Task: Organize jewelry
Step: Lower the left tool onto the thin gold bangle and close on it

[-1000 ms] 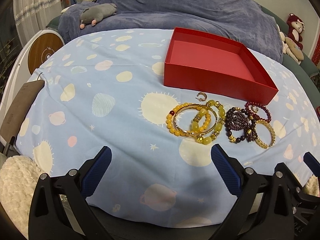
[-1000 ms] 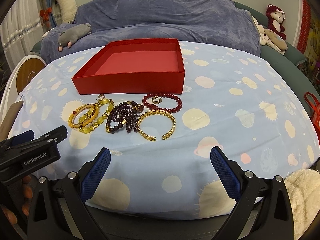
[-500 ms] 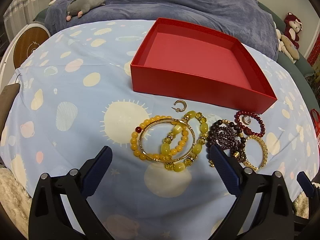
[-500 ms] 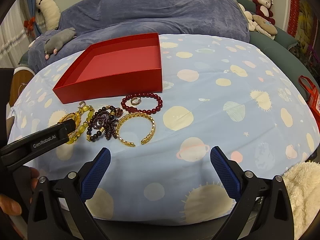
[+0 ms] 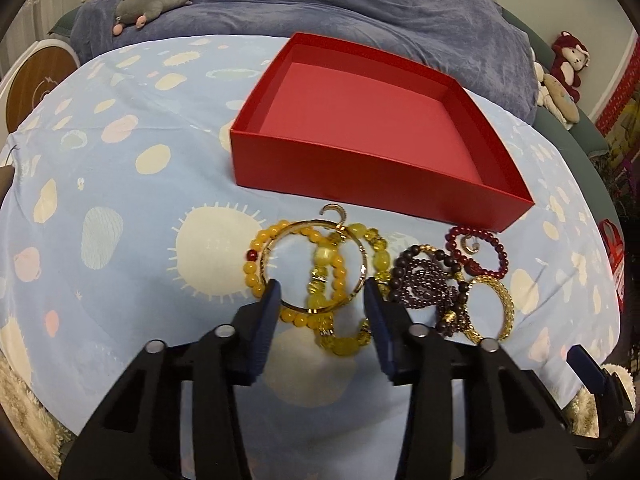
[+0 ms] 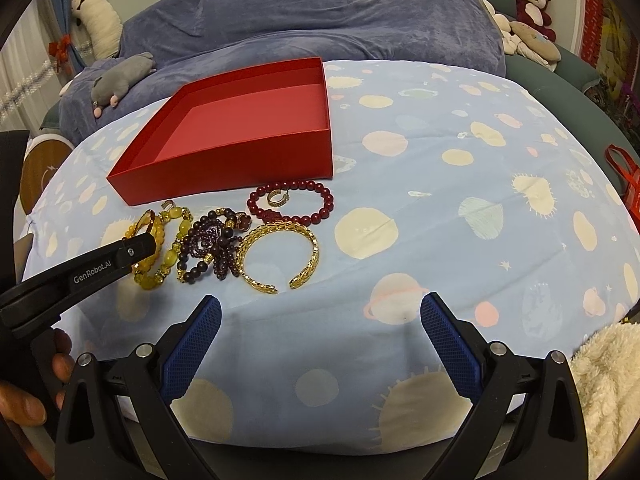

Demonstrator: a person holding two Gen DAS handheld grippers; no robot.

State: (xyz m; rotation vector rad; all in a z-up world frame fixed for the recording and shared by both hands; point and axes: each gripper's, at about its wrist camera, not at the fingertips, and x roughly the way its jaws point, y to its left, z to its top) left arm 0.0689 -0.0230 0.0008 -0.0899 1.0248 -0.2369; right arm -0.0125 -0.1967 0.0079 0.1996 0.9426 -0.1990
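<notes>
An empty red box [image 5: 372, 120] [image 6: 240, 128] sits on the blue cloth. In front of it lies a pile of jewelry: yellow bead bracelets with a thin gold bangle [image 5: 316, 268] [image 6: 160, 240], dark purple beads [image 5: 428, 284] [image 6: 208, 244], a red bead bracelet [image 5: 480, 252] [image 6: 292, 204] with a small ring inside it, and a gold cuff [image 5: 492, 308] [image 6: 280, 256]. My left gripper [image 5: 320, 292] is half closed, its fingers either side of the gold bangle, not clamped. My right gripper [image 6: 320, 312] is wide open and empty, short of the gold cuff.
A small gold hoop earring [image 5: 334, 212] lies by the box's front wall. A blue blanket with a grey plush [image 5: 156, 0] lies behind. A white fluffy throw [image 6: 600, 380] hangs at the right edge. A hand [image 6: 24, 396] holds the left gripper.
My left gripper moved forward over the yellow bracelets and its jaws narrowed around the gold bangle. My right gripper shifted slightly and stayed wide open.
</notes>
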